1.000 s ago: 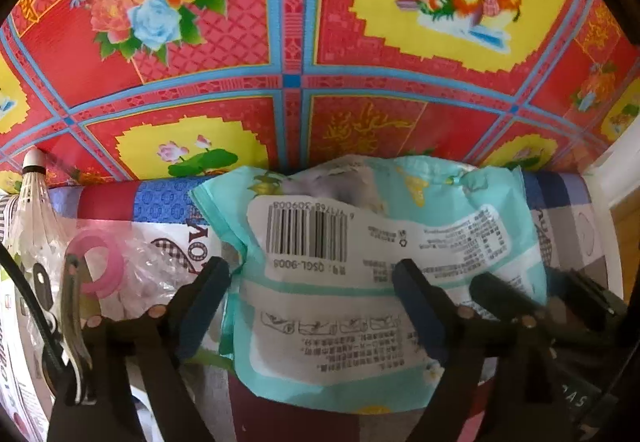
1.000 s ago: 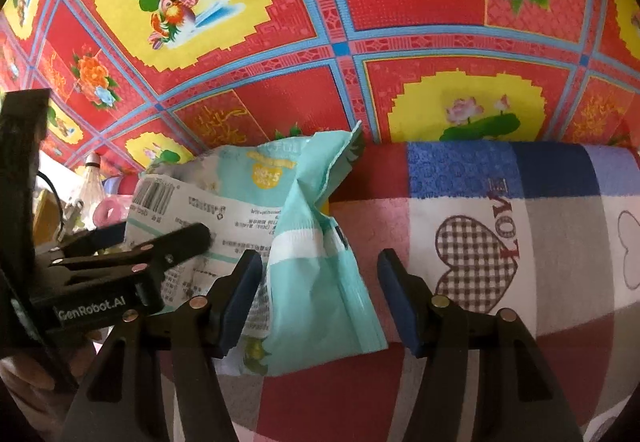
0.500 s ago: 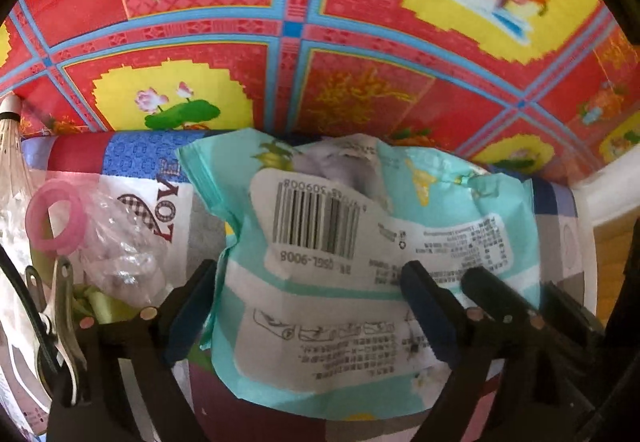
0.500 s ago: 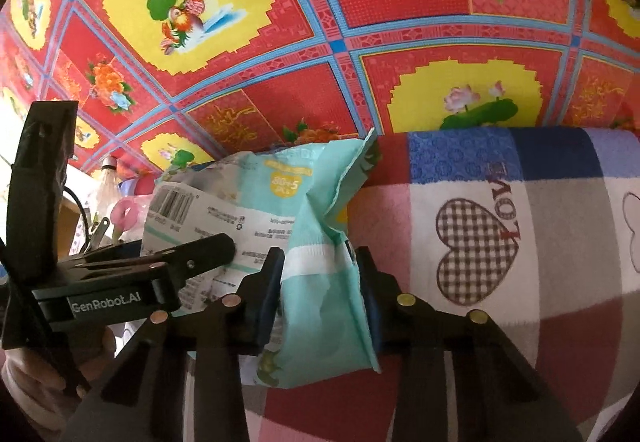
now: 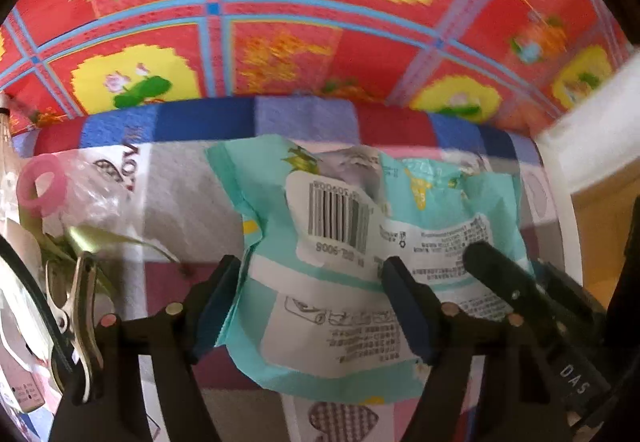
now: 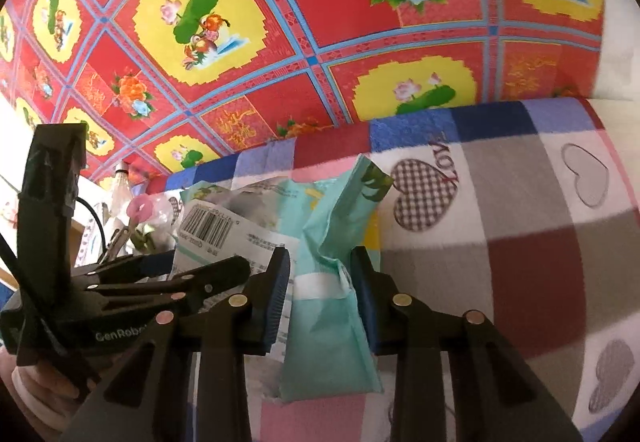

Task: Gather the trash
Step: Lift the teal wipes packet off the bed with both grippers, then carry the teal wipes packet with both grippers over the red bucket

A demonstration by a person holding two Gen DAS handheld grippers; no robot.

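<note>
Your right gripper [image 6: 320,294] clamps a bunched fold of the teal wrapper [image 5: 344,242], which lies on the patchwork blanket [image 6: 520,222]. Your left gripper [image 5: 312,302], its jaws just narrowing, straddles the wrapper without clearly pinching it. Far left, a pink ring [image 5: 40,186] sits on crumpled clear plastic, blurred.

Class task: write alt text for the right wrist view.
The right gripper pinches the edge of a crumpled teal wrapper on a checked heart blanket. The left gripper reaches over the wrapper's barcode side.
</note>
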